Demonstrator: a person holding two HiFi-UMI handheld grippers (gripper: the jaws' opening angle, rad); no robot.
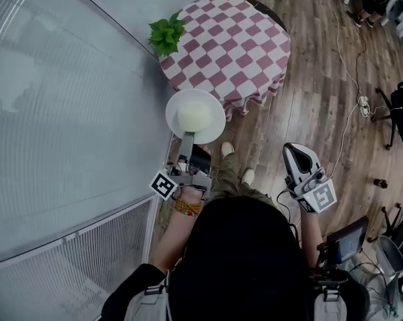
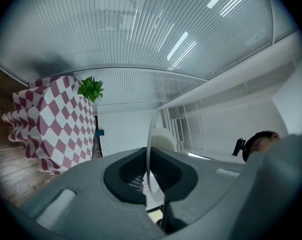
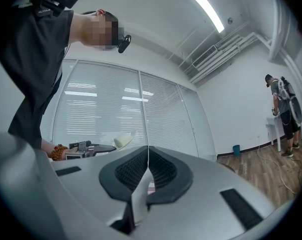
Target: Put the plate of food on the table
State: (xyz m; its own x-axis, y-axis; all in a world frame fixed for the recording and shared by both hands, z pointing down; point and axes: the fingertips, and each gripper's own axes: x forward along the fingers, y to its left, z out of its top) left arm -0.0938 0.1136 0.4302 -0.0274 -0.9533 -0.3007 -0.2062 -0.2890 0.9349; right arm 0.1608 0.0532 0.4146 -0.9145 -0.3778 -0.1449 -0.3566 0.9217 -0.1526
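Head view: left tool (image 1: 187, 139) tight on plate (image 1: 218, 120) rim near checkered table (image 1: 234, 45); right tool (image 1: 296, 151) closed, empty.

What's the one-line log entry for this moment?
left gripper: shut on plate rim | right gripper: shut, empty | plate: held, not yet on table

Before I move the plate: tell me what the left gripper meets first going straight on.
Probably the near edge of the checkered table, just beyond the plate that the left gripper holds; their relative height is unclear.
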